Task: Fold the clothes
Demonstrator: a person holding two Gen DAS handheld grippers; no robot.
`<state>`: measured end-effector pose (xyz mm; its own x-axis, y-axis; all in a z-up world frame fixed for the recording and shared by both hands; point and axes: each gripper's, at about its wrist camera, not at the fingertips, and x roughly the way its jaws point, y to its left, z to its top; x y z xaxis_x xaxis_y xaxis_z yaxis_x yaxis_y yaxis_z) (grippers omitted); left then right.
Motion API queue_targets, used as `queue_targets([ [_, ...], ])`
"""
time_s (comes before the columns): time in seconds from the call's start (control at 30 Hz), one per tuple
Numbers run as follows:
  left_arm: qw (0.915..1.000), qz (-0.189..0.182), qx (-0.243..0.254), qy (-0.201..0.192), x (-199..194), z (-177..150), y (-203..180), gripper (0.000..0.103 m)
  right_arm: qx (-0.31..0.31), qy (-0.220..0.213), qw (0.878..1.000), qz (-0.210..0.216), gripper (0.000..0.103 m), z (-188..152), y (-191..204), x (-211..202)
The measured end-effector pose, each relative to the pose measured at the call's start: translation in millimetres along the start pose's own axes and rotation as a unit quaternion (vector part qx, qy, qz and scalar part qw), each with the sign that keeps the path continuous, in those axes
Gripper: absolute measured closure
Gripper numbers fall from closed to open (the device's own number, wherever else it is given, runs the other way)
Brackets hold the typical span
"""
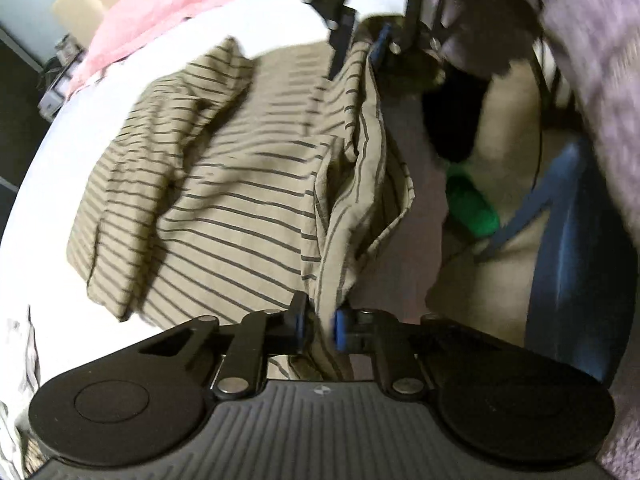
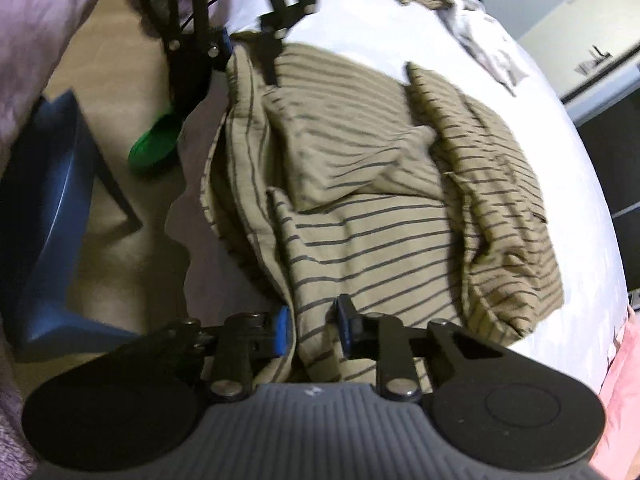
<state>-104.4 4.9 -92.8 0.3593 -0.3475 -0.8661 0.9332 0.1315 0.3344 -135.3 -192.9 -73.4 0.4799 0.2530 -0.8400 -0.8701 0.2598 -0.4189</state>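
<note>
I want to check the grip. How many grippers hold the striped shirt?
2. The left gripper pinches one end of the striped shirt's near edge; the right gripper pinches the other end.

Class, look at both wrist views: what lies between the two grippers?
A gathered edge of the striped shirt spans from the left gripper to the right gripper, both clamped on it; each view shows this.

I see bare white bed open past the striped shirt; a pink cloth and a grey garment crowd its far ends, and a blue stool blocks the floor beside me
</note>
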Motion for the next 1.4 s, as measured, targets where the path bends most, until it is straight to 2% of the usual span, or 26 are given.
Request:
queue_targets([
  [0.13,0.9993,0.013,-0.029,-0.021,-16,2,11,0.097,0.018,-0.015,1.000,-0.011,0.087,0,-10,-14],
  [0.23,0.9990,0.001,-0.032,-0.030,-28,5,16,0.098,0.031,-0.026,0.999,-0.020,0.093,0,-18,-24],
  [0.33,0.9993,-0.013,-0.016,-0.031,-40,9,18,0.098,0.044,-0.037,0.998,-0.028,0.094,0,-26,-34],
  [0.47,0.9992,-0.017,-0.006,-0.037,-53,16,32,0.098,0.030,-0.045,0.998,-0.030,0.095,5,-30,-49],
  [0.6,0.9991,-0.013,0.005,-0.040,-63,26,58,0.098,0.020,-0.049,0.998,-0.046,0.095,9,-45,-56],
  [0.77,0.9992,-0.006,0.005,-0.040,-67,40,104,0.098,0.007,-0.050,0.997,-0.060,0.095,20,-82,-58],
  [0.97,0.9991,-0.006,-0.021,-0.036,-46,51,174,0.098,0.026,-0.051,0.996,-0.063,0.095,34,-147,-39],
  [1.17,0.9967,-0.027,-0.073,-0.023,3,57,244,0.098,0.079,-0.049,0.995,-0.043,0.095,39,-222,5],
  [1.3,0.9906,-0.050,-0.127,-0.011,42,54,281,0.098,0.116,-0.038,0.992,-0.031,0.095,40,-262,45],
  [1.4,0.9840,-0.053,-0.170,-0.006,64,46,301,0.093,0.170,-0.032,0.985,-0.016,0.094,35,-287,74],
])
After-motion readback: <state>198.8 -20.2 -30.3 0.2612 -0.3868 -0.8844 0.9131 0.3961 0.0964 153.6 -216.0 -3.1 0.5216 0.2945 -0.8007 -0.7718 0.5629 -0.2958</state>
